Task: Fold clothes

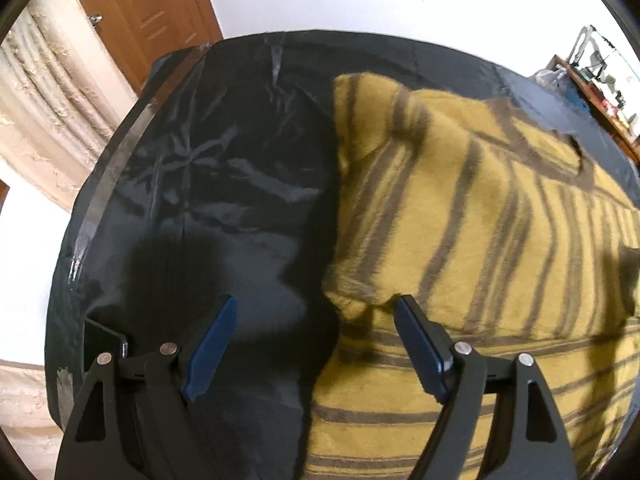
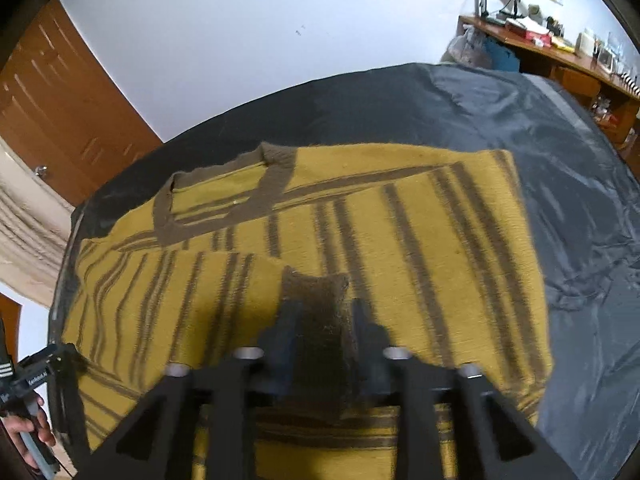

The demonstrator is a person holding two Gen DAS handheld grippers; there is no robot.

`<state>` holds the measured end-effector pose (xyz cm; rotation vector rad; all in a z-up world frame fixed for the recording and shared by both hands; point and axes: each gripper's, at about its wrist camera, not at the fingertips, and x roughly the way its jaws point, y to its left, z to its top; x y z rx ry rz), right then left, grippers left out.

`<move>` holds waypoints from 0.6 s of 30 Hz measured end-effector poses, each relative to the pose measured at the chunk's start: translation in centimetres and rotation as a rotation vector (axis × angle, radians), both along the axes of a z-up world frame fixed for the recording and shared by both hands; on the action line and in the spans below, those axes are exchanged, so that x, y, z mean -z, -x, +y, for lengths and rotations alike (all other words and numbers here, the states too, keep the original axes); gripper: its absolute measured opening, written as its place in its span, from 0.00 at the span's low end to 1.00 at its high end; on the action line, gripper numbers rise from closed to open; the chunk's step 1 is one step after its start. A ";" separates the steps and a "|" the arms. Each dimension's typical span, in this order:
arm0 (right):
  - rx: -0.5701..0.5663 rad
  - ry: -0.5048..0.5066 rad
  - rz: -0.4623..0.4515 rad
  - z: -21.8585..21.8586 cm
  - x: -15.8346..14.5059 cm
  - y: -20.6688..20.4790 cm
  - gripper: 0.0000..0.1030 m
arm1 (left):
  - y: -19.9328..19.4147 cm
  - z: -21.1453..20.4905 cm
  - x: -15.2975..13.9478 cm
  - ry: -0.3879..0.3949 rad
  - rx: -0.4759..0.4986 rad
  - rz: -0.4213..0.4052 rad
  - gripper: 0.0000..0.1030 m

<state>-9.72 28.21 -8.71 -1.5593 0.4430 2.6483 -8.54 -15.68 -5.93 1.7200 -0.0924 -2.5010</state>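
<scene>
Left wrist view: left gripper (image 1: 316, 344) gapes wide with nothing in it, hovering at the sweater's (image 1: 480, 220) near-left corner on the black table cover (image 1: 200, 168).

Right wrist view: right gripper (image 2: 324, 340) is parted, brown cuff (image 2: 316, 292) loose between its blurry fingers. The sleeve fold could easily spring back, I guess.

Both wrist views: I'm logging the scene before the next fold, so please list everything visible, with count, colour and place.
sweater: one, mustard yellow with brown stripes, spread on the table, one sleeve folded across the body
sleeve cuff: one, brown, lying between the right gripper's parted fingers
table cover: one, black, shiny, over the whole table
door: one, brown wood, far left
curtain: one, beige, left
desk: one, brown, cluttered, far right
wall: white, behind
left gripper: black with blue pads, open, at the sweater's edge
right gripper: black, blurred
hand: one, holding the left gripper
</scene>
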 end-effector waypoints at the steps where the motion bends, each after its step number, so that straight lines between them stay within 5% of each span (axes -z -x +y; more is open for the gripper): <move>1: -0.001 -0.005 0.011 -0.1 -0.3 -0.1 0.70 | -0.1 -0.2 0.4 0.042 -0.005 -0.008 0.81; 3: -0.011 -0.004 0.031 -0.5 -0.9 -0.2 0.70 | -0.3 -0.7 1.2 0.078 -0.010 -0.025 0.81; 6: -0.064 0.042 0.048 -2.2 -1.5 -0.4 0.70 | -0.6 -2.1 1.5 0.004 -0.029 -0.044 0.81; 11: -0.175 0.045 0.048 -7.3 -1.7 -0.5 0.70 | -1.1 -2.5 -2.5 -0.077 -0.009 0.065 0.81; 18: -0.194 -0.077 -0.054 -11.4 1.8 -0.5 0.70 | 0.5 0.8 -5.5 -0.209 0.150 0.144 0.81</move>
